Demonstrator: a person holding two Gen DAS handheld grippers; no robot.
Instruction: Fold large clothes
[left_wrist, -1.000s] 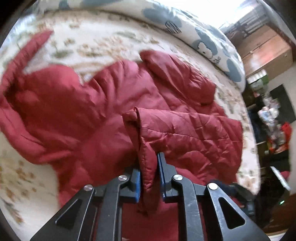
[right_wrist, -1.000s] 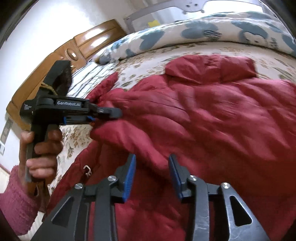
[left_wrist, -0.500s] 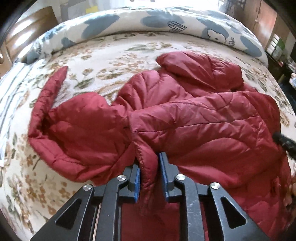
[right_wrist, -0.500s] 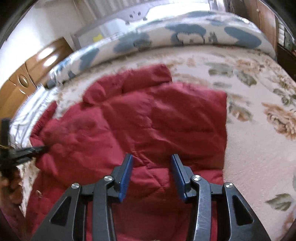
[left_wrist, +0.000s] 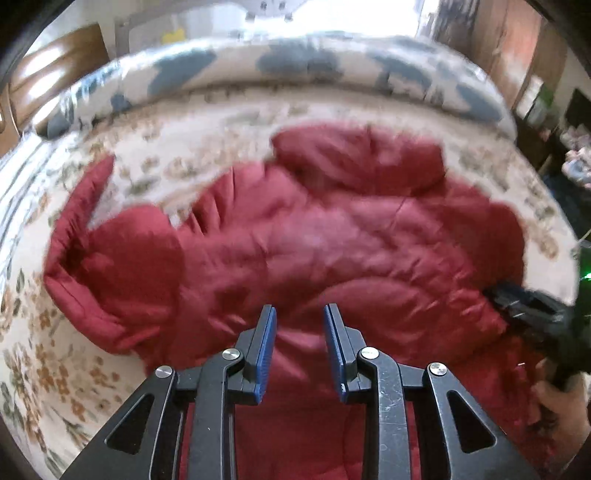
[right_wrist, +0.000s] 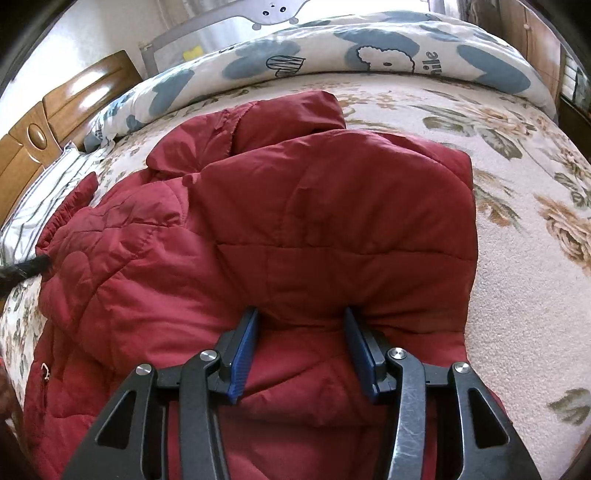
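Note:
A dark red quilted jacket lies on the flowered bedspread, its hood toward the far pillow and one sleeve spread to the left. It also fills the right wrist view, with its right side folded over the middle. My left gripper is open and empty just above the jacket's near part. My right gripper is open, its jaws set on either side of a fold at the jacket's near edge. The right gripper also shows at the right edge of the left wrist view.
A white and blue patterned duvet roll lies along the far side of the bed. A wooden headboard stands at the left. Bare bedspread extends to the right of the jacket. Wooden furniture stands at the far right.
My left gripper has opened and let go of the jacket's fold, which now lies flat. My right gripper has moved in to the jacket's near edge, still open.

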